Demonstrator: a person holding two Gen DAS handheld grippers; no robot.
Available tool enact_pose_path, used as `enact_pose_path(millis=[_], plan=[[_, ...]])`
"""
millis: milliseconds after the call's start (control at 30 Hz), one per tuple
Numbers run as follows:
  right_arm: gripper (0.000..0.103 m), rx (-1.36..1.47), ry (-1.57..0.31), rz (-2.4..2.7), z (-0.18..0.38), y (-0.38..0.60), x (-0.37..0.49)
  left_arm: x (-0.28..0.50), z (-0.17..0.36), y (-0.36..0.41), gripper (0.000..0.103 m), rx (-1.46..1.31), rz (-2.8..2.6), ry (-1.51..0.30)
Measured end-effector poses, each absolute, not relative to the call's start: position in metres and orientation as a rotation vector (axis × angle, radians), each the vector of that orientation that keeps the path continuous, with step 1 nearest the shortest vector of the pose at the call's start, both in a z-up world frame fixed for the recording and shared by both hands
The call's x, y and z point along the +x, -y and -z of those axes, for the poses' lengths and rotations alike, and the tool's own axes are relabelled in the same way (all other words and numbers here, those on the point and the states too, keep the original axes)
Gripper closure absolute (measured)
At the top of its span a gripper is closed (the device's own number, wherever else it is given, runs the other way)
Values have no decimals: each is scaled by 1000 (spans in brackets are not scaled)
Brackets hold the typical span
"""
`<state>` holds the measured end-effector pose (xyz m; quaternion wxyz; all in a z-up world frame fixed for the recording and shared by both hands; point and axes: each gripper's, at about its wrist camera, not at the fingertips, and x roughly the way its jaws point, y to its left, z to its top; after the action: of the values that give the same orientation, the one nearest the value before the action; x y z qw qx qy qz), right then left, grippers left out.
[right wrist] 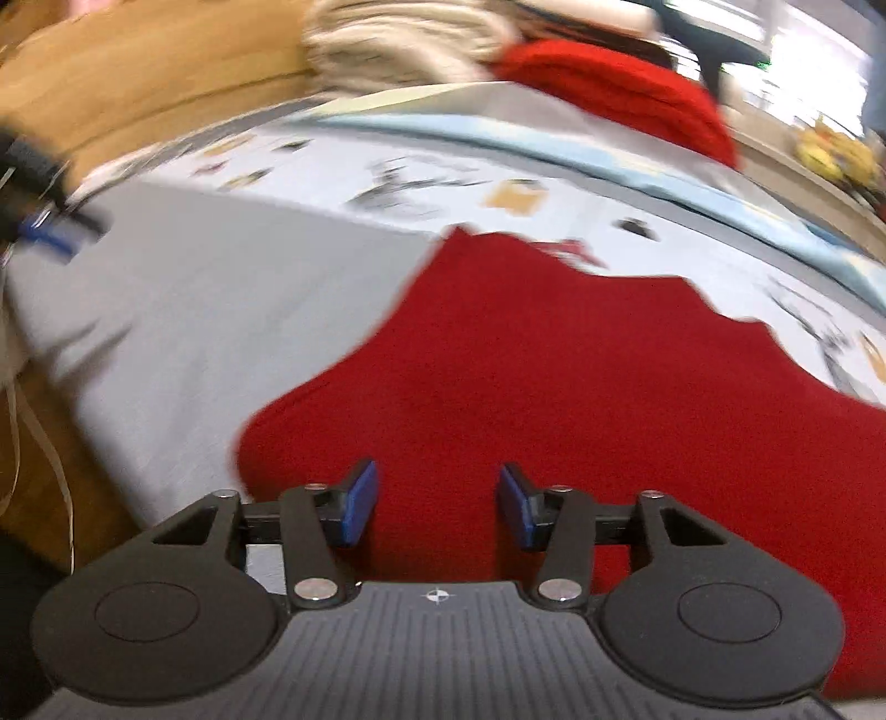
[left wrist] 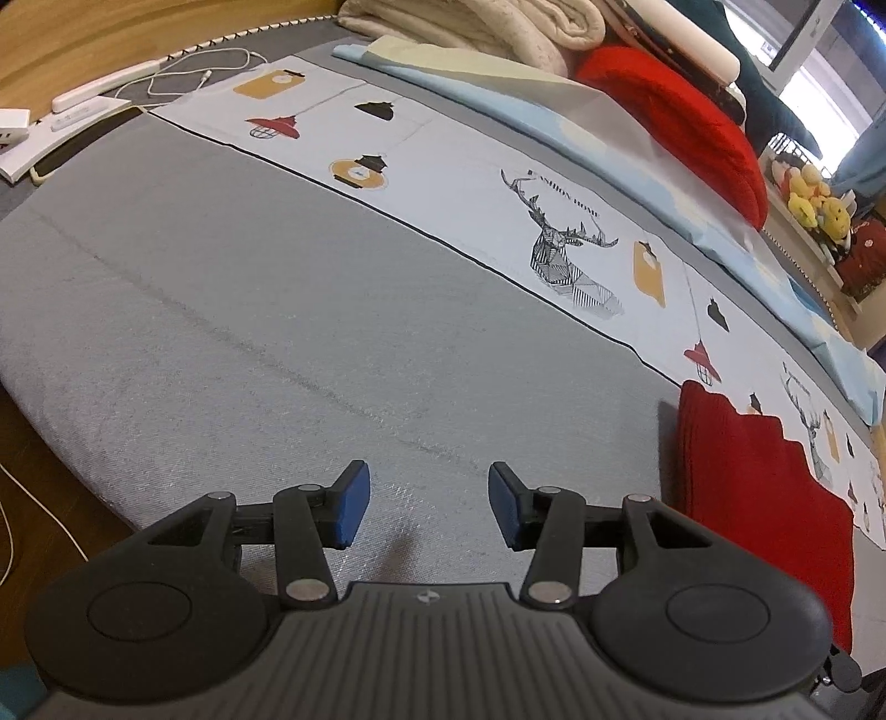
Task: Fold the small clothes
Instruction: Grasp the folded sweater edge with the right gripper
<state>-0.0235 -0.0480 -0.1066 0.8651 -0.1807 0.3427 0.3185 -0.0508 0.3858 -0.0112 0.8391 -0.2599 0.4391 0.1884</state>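
Note:
A red knitted garment [right wrist: 554,354] lies flat on the grey bed cover [right wrist: 221,288]. In the left wrist view the red garment [left wrist: 758,498] shows at the lower right. My right gripper [right wrist: 437,507] is open and empty, low over the garment's near edge; this view is motion-blurred. My left gripper [left wrist: 426,507] is open and empty over bare grey cover [left wrist: 277,310], to the left of the garment. The left gripper also shows blurred at the far left of the right wrist view [right wrist: 44,227].
A white printed cloth strip [left wrist: 498,221] with deer and lamps runs across the bed. Behind it lie a light blue sheet [left wrist: 554,116], a red pillow [left wrist: 675,116] and a cream blanket [left wrist: 487,27]. A white cable [left wrist: 183,72] and boxes [left wrist: 16,144] sit at far left.

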Motion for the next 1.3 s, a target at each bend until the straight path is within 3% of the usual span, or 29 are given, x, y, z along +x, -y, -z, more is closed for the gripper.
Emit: enact_pose_path(millis=[267, 367, 733, 833, 900, 967, 1300], plan=[[49, -472, -628, -739, 102, 3, -38, -45, 10, -384, 50, -547, -398, -922], [38, -507, -617, -798, 102, -8, -43, -43, 10, -384, 50, -545, -397, -922], [32, -729, -628, -735, 140, -26, -44, -42, 11, -384, 49, -540, -398, -925], [43, -758, -583, -723, 139, -29, -43, -42, 11, -385, 49, -539, -402, -926], [65, -751, -557, -719, 137, -28, -42, -42, 12, -386, 49, -539, -404, -927], [76, -721, -543, -716, 132, -24, -42, -42, 12, -385, 49, -537, -405, -928], [81, -674, -469, -687, 110, -34, -51, -31, 11, -373, 49, -512, -405, -936]])
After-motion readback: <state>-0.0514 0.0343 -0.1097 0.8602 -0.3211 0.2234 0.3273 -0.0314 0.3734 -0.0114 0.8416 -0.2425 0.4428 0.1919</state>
